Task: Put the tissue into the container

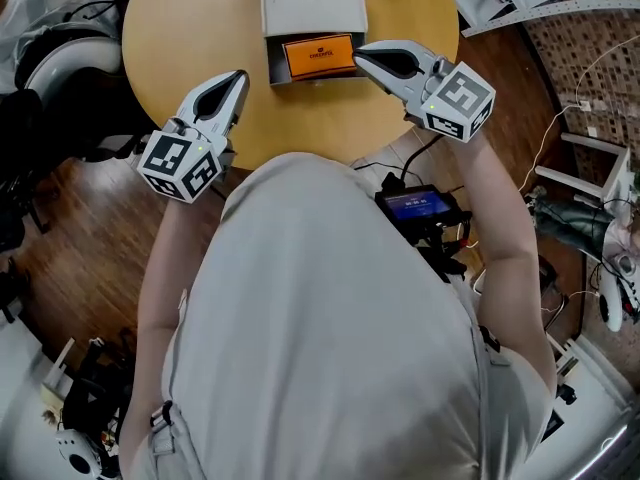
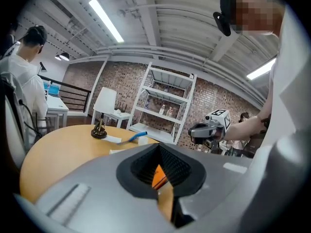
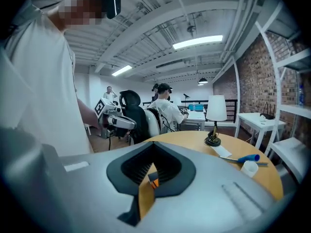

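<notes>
An orange tissue pack (image 1: pixel 318 56) lies in the open grey container (image 1: pixel 313 10) on the round wooden table (image 1: pixel 190 28). My right gripper (image 1: pixel 360 56) is shut and holds nothing; its tip hovers by the pack's right edge. My left gripper (image 1: pixel 239 76), also shut and empty, hangs over the table's near left part, apart from the container. In the left gripper view the jaws (image 2: pixel 158 152) meet, with a sliver of the orange pack (image 2: pixel 159 174) showing through the slit. The right gripper view likewise shows closed jaws (image 3: pixel 154 147) and a bit of orange (image 3: pixel 153 182).
A table lamp (image 3: pixel 214 115), a blue-handled tool (image 3: pixel 248 158) and a small white cup (image 3: pixel 249 168) stand on the table's far side. A small screen device (image 1: pixel 418 208) hangs at the person's waist. Chairs, cables and seated people surround the table.
</notes>
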`<state>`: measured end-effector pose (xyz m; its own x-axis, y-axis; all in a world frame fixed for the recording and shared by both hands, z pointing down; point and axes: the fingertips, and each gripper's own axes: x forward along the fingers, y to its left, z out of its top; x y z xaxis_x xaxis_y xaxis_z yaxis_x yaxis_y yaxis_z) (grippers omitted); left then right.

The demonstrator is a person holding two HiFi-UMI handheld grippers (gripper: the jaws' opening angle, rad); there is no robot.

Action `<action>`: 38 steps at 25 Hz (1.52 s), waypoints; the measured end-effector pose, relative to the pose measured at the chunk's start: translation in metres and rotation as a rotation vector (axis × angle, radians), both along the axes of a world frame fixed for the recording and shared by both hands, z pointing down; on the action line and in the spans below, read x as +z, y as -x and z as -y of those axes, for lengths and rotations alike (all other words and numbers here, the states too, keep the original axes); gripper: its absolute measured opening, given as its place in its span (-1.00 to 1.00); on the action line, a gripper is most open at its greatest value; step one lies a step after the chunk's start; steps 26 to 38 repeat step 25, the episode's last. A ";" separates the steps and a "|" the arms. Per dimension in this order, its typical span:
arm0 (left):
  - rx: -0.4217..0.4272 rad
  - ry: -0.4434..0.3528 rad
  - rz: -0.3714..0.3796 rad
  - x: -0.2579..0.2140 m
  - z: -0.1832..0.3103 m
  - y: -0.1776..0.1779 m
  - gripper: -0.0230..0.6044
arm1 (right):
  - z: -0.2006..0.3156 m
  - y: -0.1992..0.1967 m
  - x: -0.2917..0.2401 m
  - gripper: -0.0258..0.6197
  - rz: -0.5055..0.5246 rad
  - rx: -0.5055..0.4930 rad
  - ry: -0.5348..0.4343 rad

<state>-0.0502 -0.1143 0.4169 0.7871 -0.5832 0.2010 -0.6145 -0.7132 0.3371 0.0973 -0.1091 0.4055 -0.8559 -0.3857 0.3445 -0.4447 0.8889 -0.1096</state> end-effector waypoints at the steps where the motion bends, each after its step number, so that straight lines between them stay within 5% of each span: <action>1: 0.001 0.000 0.000 0.000 0.001 0.000 -0.93 | 0.000 0.000 0.000 -0.92 -0.003 0.000 -0.004; 38: 0.028 -0.003 0.009 0.007 0.002 -0.014 -0.93 | 0.000 -0.012 0.004 -0.92 0.002 0.035 -0.005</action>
